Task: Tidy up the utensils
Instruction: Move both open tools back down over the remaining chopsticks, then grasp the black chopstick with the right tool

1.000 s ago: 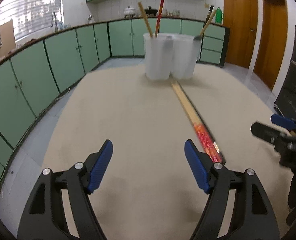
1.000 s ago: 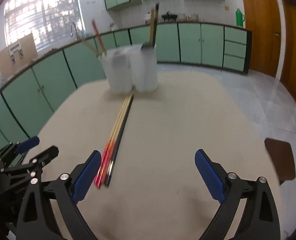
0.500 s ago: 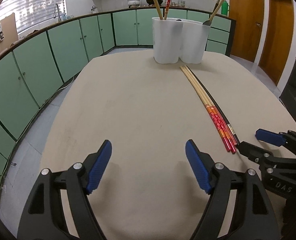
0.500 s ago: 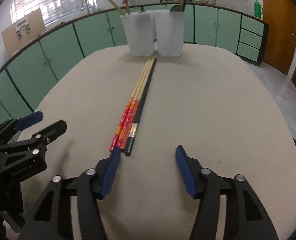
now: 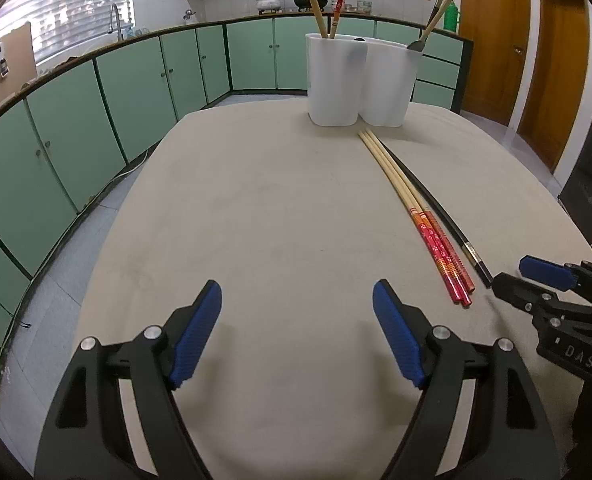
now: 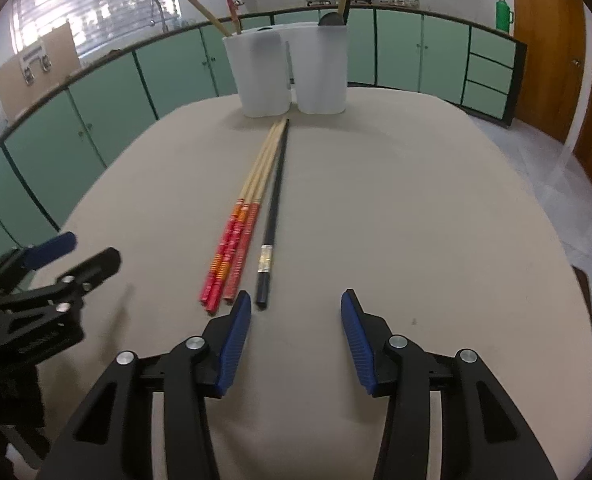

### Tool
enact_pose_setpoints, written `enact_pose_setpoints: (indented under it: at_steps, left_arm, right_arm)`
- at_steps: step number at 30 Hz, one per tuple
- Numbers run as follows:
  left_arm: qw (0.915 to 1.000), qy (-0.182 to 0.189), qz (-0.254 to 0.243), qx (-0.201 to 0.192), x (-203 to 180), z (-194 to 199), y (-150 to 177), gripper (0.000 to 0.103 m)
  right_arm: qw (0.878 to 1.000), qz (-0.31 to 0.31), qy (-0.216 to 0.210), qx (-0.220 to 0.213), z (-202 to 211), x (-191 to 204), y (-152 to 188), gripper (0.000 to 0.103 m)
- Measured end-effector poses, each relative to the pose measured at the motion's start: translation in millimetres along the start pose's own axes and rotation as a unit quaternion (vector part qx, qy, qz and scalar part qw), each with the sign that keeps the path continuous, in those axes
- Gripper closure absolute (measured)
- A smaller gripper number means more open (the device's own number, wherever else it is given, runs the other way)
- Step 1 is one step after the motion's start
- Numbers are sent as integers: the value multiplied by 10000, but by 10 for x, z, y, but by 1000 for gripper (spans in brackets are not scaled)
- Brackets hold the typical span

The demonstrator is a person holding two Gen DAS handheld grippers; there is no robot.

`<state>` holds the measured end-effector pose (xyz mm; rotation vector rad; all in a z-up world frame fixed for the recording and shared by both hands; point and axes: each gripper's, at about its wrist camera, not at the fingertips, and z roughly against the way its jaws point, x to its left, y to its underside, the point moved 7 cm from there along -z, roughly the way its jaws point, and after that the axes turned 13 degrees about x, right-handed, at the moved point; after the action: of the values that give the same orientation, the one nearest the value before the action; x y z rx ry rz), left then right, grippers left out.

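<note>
Three long wooden chopsticks with red patterned ends (image 6: 243, 216) and one black chopstick (image 6: 273, 208) lie side by side on the beige counter (image 6: 396, 208), tips near two white plastic utensil holders (image 6: 292, 72) with more utensils. Just short of their near ends, the right gripper (image 6: 296, 328) hovers, fingers spread and empty. Well left of them, the left gripper (image 5: 296, 332) is likewise released.

Ahead of right gripper (image 6: 296, 332): red-ended chopsticks (image 6: 236, 240) and black chopstick (image 6: 271, 220) are lying lengthwise, near ends just off its left finger; two white holders (image 6: 292, 74) are blocking the far end. Bare table (image 6: 436, 220) is lying ahead-right. Left gripper (image 5: 296, 328) is facing bare table.
</note>
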<state>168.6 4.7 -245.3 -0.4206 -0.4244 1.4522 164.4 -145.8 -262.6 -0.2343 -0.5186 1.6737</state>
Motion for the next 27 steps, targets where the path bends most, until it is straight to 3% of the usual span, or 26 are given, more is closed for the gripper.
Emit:
enact_pose_setpoints:
  at_steps: [5, 12, 27]
  left_arm:
    - [10000, 20, -27, -12, -37, 12, 3, 27]
    - [9999, 93, -72, 10, -125, 4, 4, 26]
    - [9983, 445, -348, 165, -567, -59, 6, 26]
  right_arm:
    - [9999, 130, 85, 34, -65, 90, -29, 67]
    - [9999, 65, -12, 83, -106, 67, -89, 96]
    - [9989, -415, 201, -115, 57, -412, -6, 96]
